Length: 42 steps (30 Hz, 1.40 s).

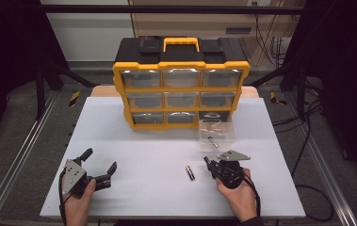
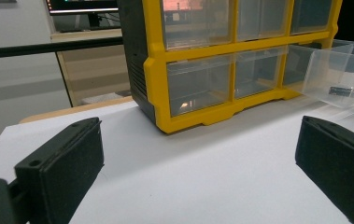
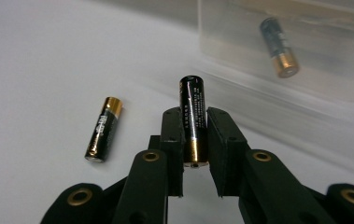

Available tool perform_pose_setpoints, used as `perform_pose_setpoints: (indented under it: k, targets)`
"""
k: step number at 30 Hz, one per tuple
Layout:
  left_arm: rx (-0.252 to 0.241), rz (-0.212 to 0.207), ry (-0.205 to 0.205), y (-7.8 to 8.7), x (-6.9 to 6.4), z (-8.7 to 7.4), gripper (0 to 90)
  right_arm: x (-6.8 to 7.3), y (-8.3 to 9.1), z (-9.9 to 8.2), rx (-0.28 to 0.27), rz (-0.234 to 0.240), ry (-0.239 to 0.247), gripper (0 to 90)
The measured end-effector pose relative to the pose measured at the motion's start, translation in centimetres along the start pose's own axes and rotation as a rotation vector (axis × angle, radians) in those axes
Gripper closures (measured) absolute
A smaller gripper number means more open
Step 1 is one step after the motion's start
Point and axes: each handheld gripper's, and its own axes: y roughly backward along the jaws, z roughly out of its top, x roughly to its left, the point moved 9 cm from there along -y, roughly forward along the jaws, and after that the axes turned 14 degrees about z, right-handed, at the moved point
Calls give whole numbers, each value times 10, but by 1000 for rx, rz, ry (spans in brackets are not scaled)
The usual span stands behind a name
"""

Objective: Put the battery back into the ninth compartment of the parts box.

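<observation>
A white desk is flanked by metal rails over grey floor. Black curtains are hung at both sides; cables are seen before a beige cabinet behind.

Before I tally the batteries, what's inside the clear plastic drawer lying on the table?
Inside the clear plastic drawer lies one black-and-gold cylindrical battery on its floor. Nothing else is visible through the walls, though glare blurs its far end.

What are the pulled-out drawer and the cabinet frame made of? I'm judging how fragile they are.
The drawer looks like clear, glossy plastic: a battery shows through its wall. The cabinet frame seems moulded yellow plastic with a smooth, slightly shiny finish.
</observation>
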Motion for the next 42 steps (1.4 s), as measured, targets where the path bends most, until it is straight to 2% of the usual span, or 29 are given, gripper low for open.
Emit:
perform_pose_setpoints:
  k: [5, 12, 16, 24, 34, 42]
  targets:
    - [1, 0, 0, 0, 0, 0, 9, -7, 16, 7, -42, -5, -10, 767]
    - [1, -1, 1, 0, 0, 0, 9, -10, 32, 16, -77, -5, 6, 767]
    - [1, 0, 2, 0, 0, -1, 9, -12, 44, 27, -109, -8, 9, 767]
    - [0, 1, 3, 0, 1, 0, 9, -12, 58, 46, -137, -11, 34, 767]
    - [-1, 2, 4, 0, 1, 0, 9, -15, 70, 65, -162, -9, 50, 767]
    - [-2, 2, 5, 0, 1, 0, 10, -14, 72, 74, -173, 0, 52, 767]
